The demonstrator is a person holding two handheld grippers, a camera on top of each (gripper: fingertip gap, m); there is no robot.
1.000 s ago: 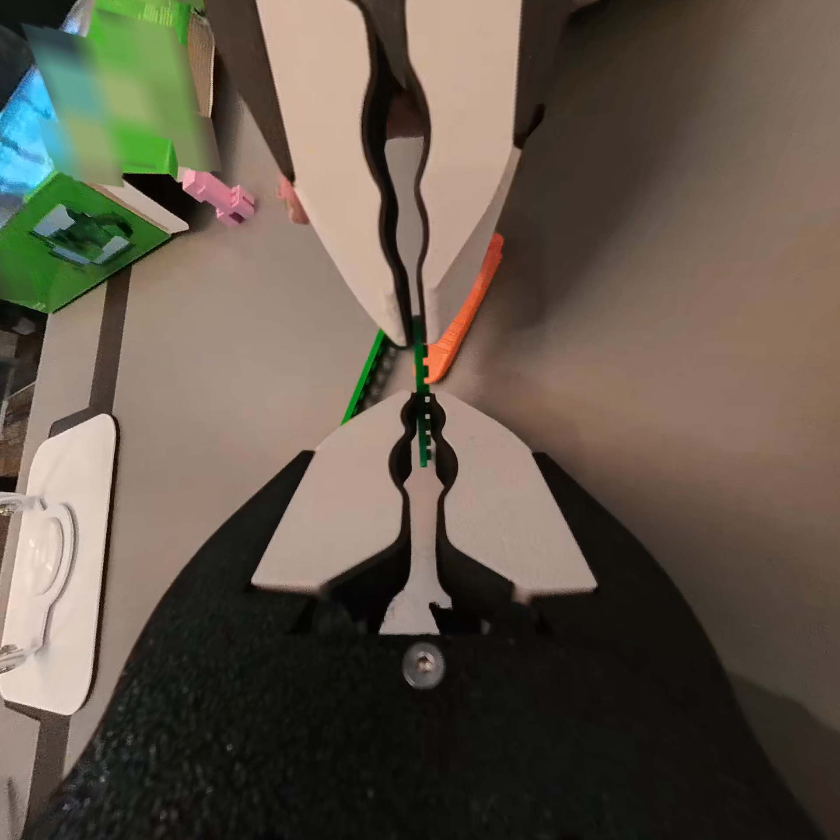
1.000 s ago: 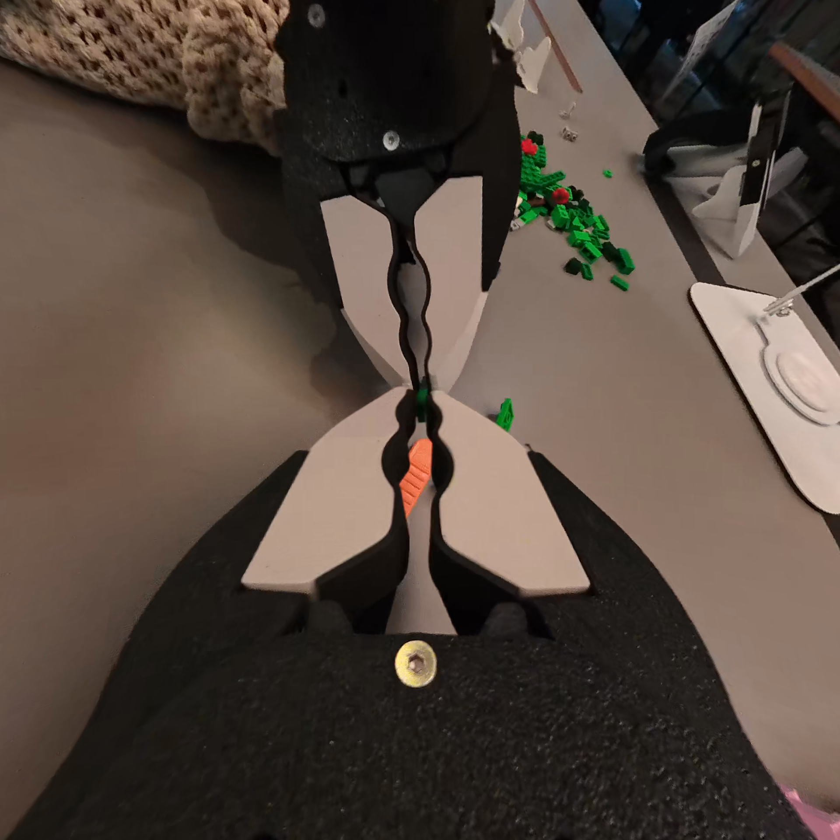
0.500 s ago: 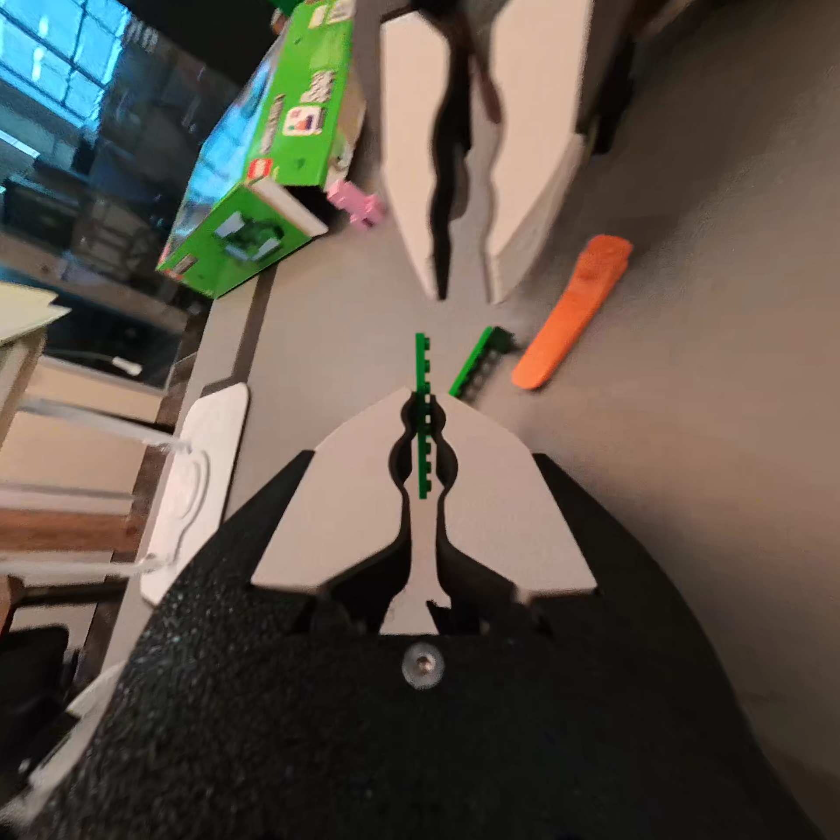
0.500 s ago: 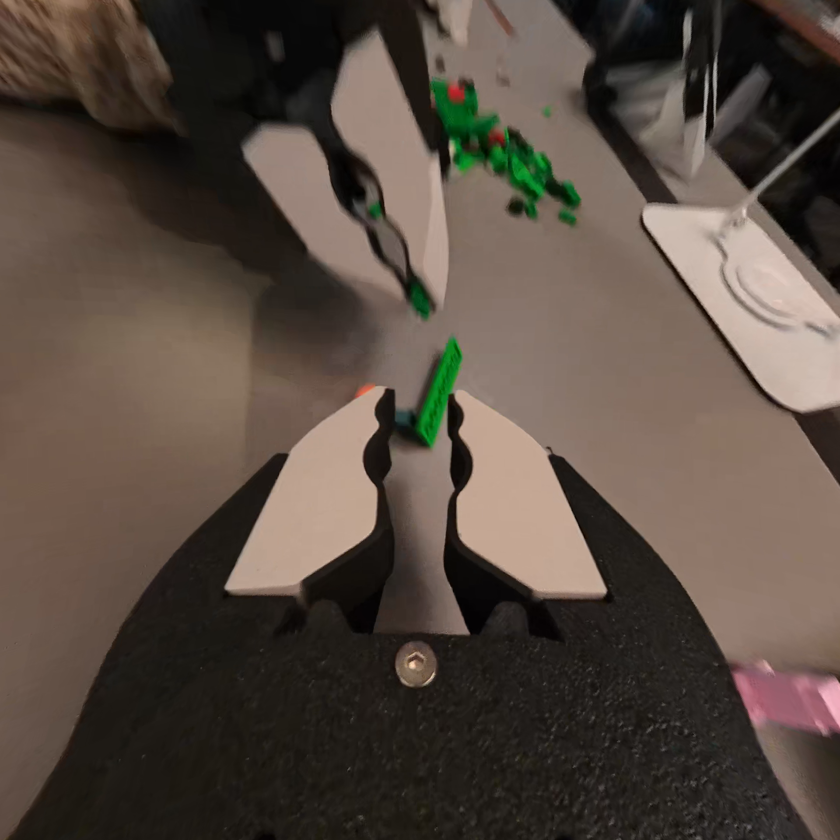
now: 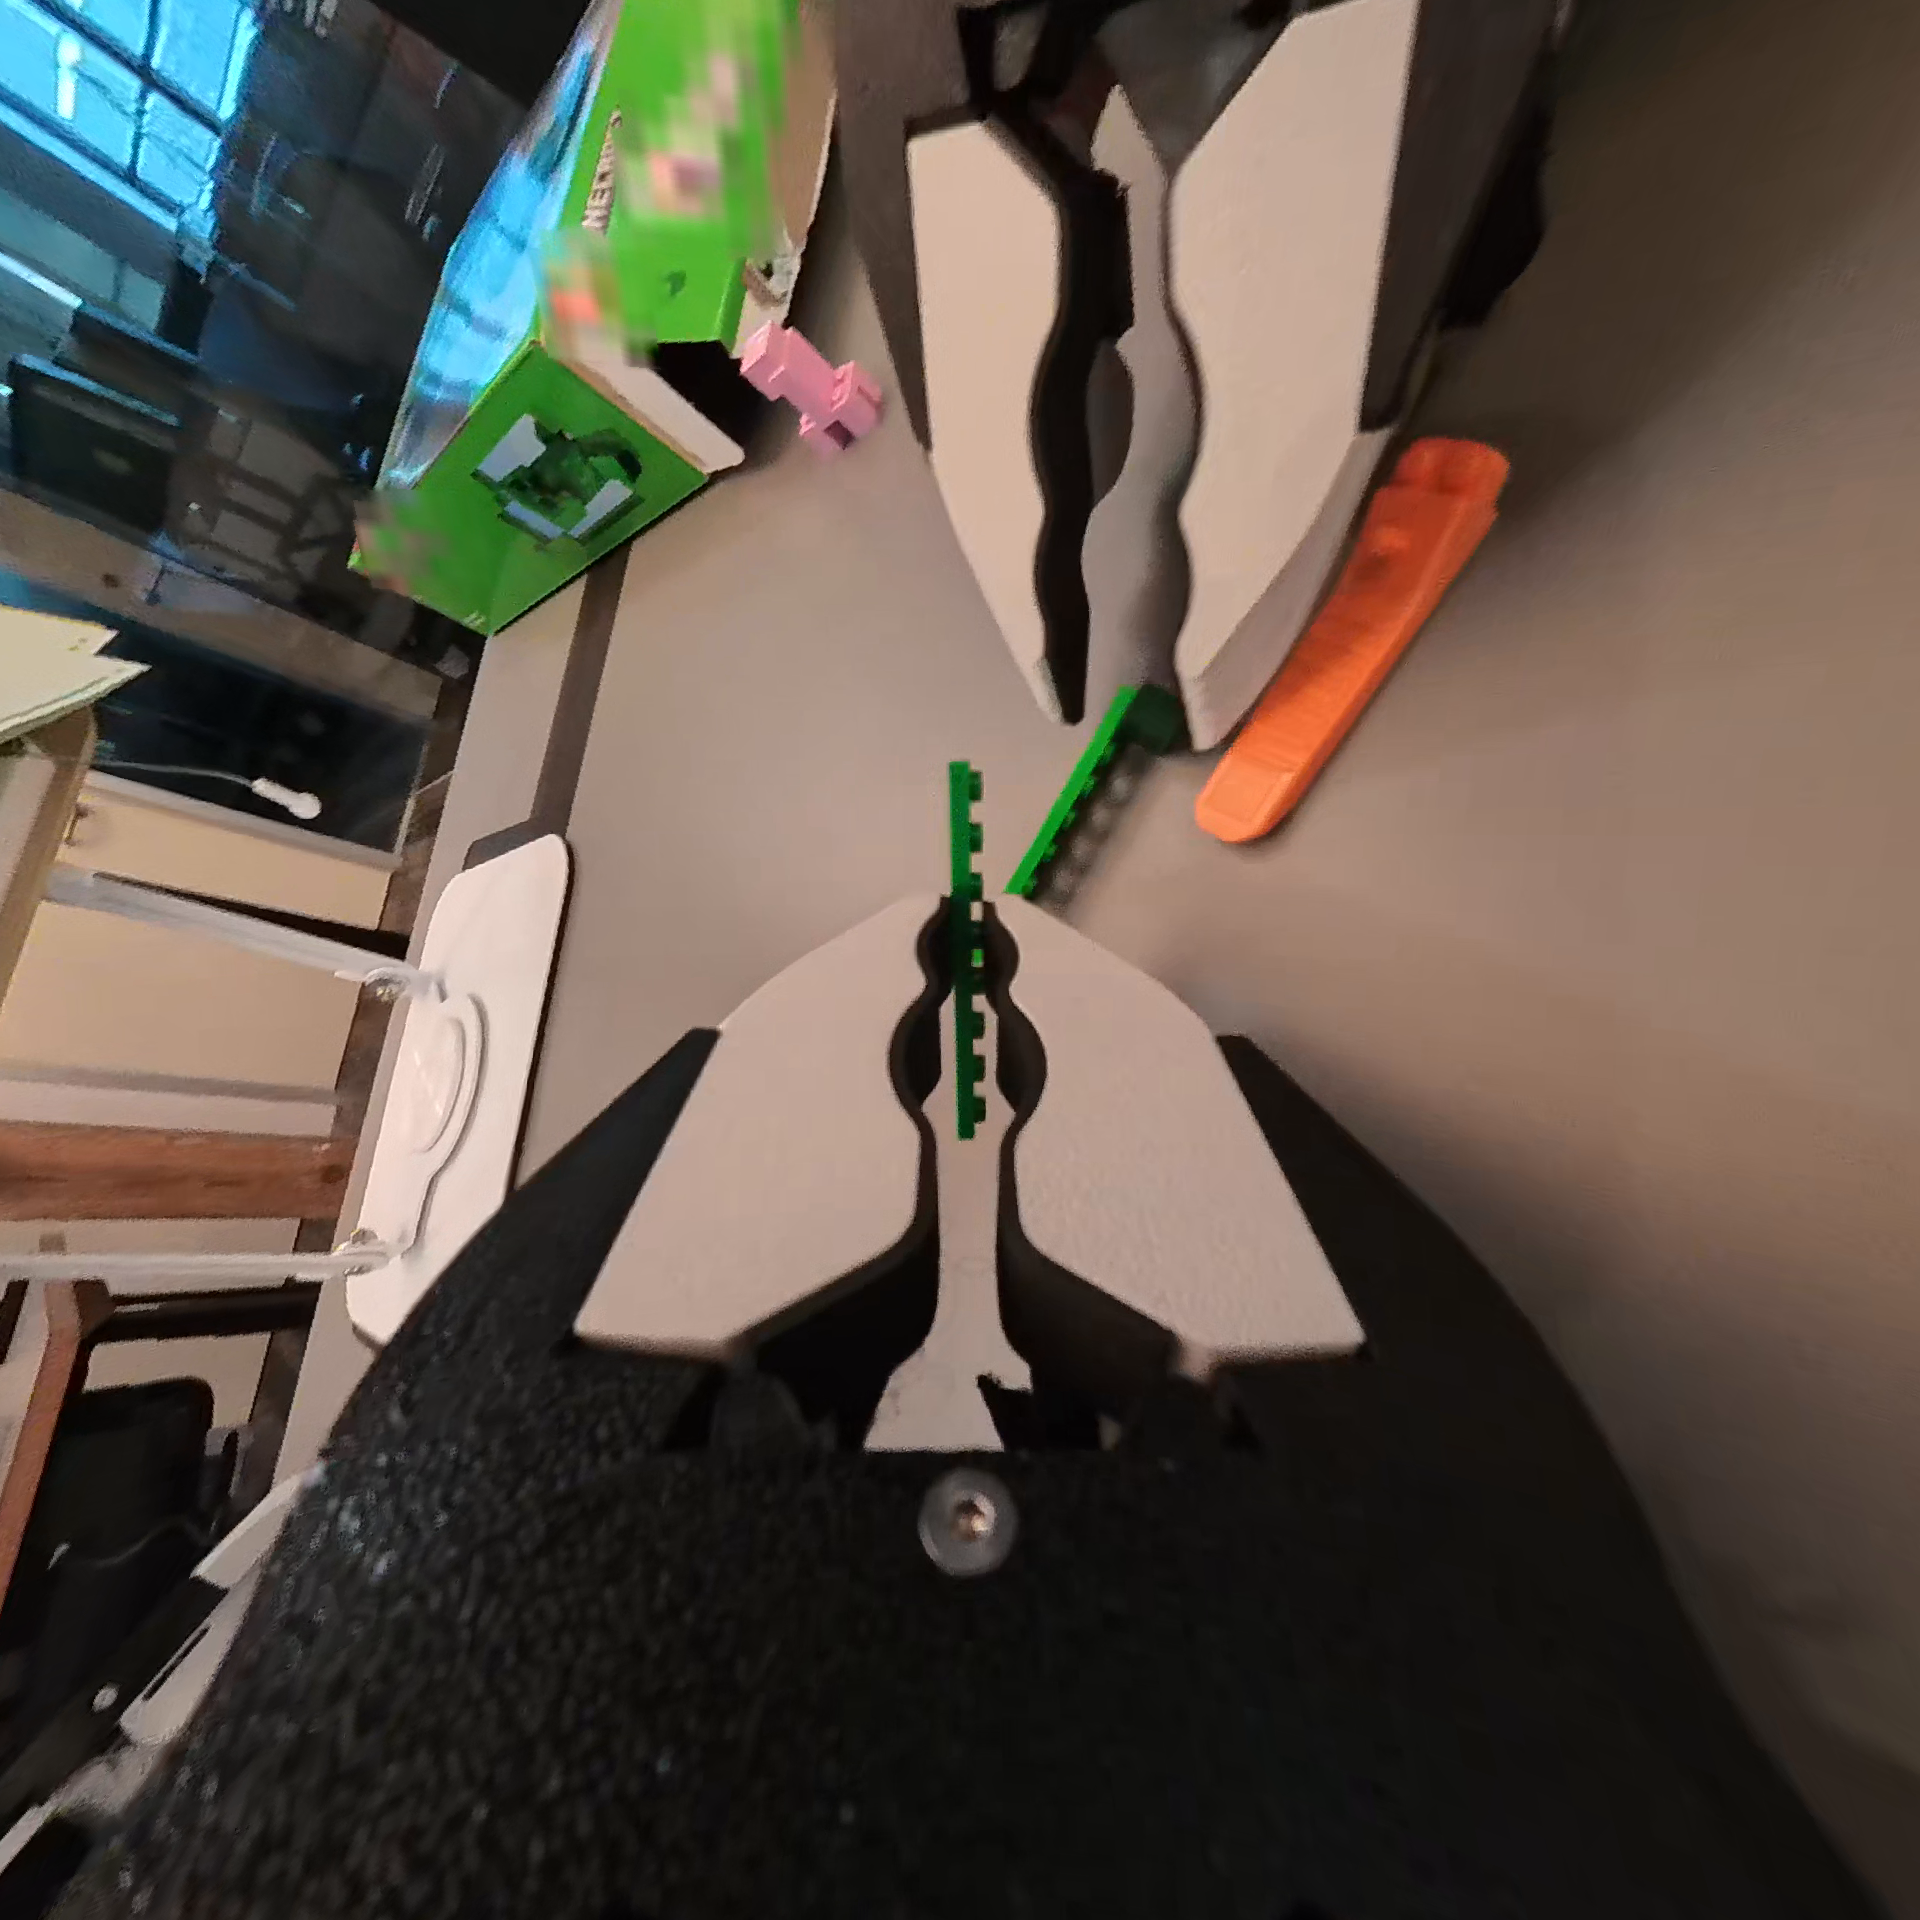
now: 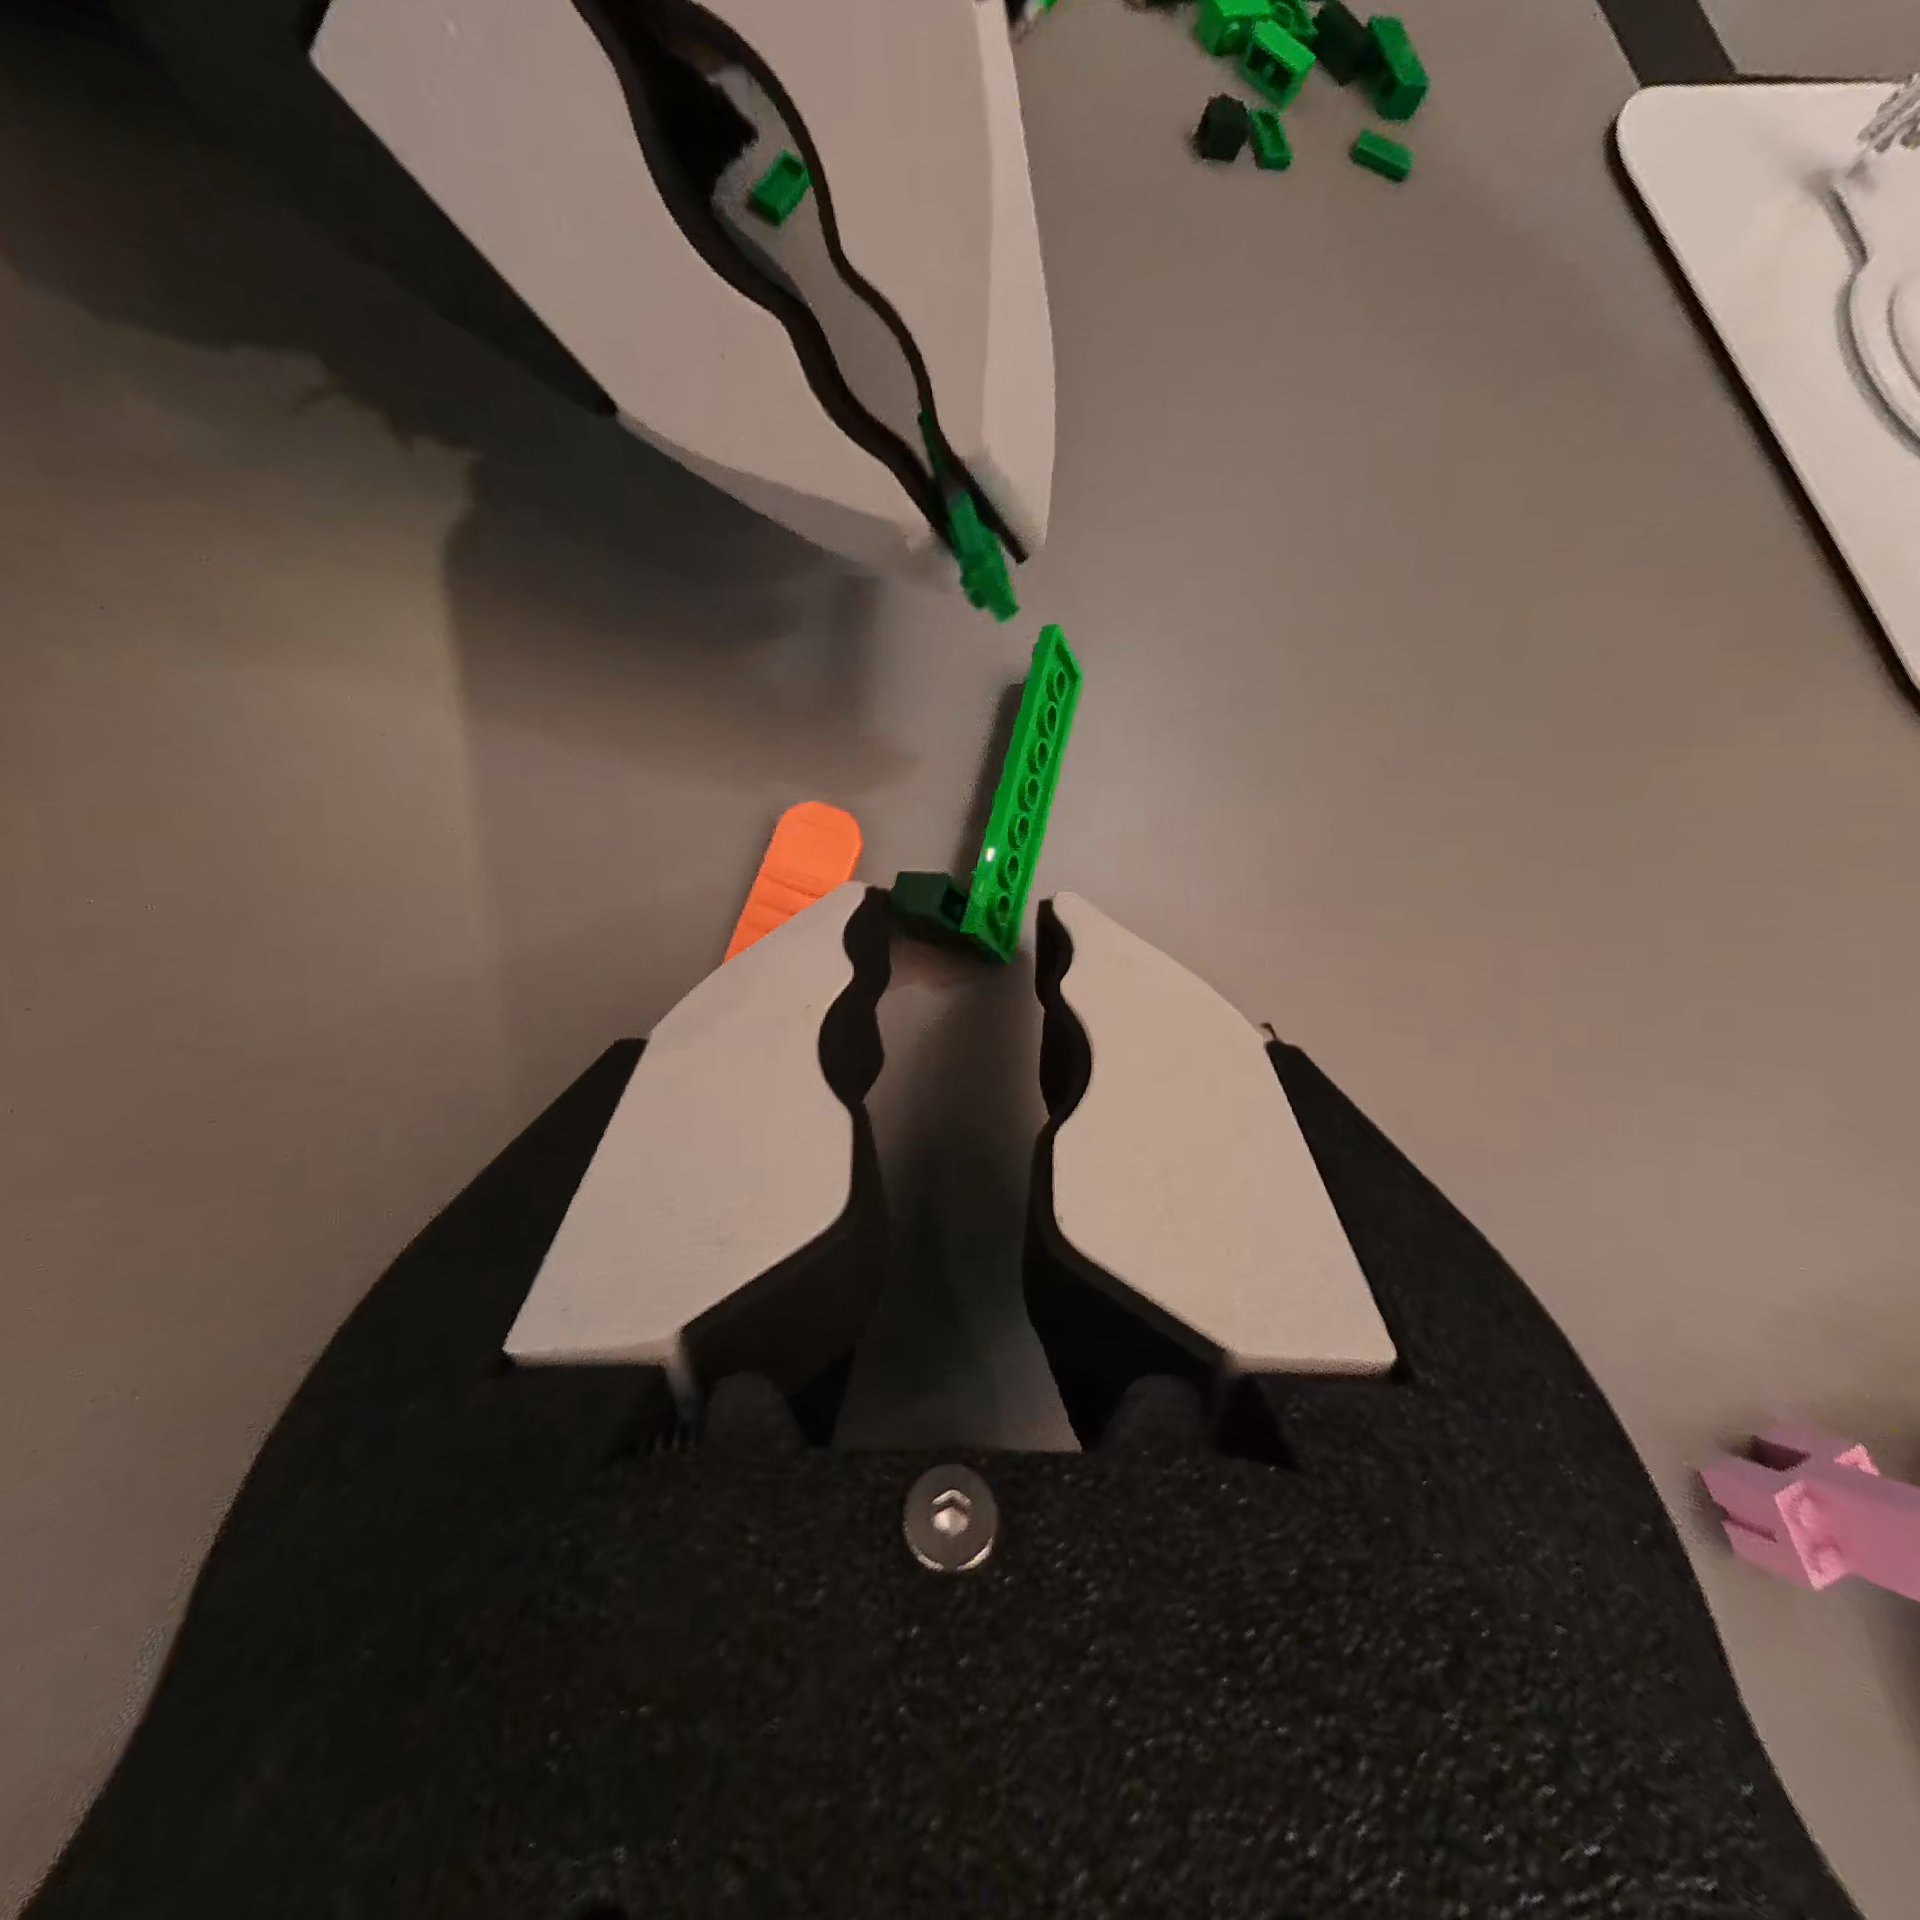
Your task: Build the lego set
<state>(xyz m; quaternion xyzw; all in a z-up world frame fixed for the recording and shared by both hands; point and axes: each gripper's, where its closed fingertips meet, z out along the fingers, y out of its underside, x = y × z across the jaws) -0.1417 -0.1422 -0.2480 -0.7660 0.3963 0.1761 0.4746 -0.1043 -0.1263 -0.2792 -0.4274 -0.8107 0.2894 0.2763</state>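
My left gripper (image 5: pixel 968 906) is shut on a thin green lego plate (image 5: pixel 966 873), held edge-on with its studs to the right; it also shows in the right wrist view (image 6: pixel 971 540). A second green plate (image 6: pixel 1023 795) with a dark green brick (image 6: pixel 925 906) at its end lies tilted on the grey table, just ahead of my right gripper (image 6: pixel 961 914), which is open and empty. In the left wrist view that plate (image 5: pixel 1070 800) lies between both grippers, under the right gripper's fingertips (image 5: pixel 1127 707).
An orange brick separator (image 5: pixel 1351 655) lies beside the right gripper. A pink lego figure (image 5: pixel 816 390) and a green box (image 5: pixel 582 343) stand at the far left. Several loose green bricks (image 6: pixel 1299 73) lie farther off. A white stand base (image 6: pixel 1787 312) sits at the table's edge. The left gripper's tips are roughly 6 centimetres from the right gripper's. The pink lego figure (image 5: pixel 816 390) lies around 15 centimetres away from my right fingertips. Look for it in the right wrist view (image 6: pixel 1862 1515) too.
The grippers have pulled apart. My right gripper has opened and let go of the second green plate, which now lies on the table. My left gripper keeps its plate.
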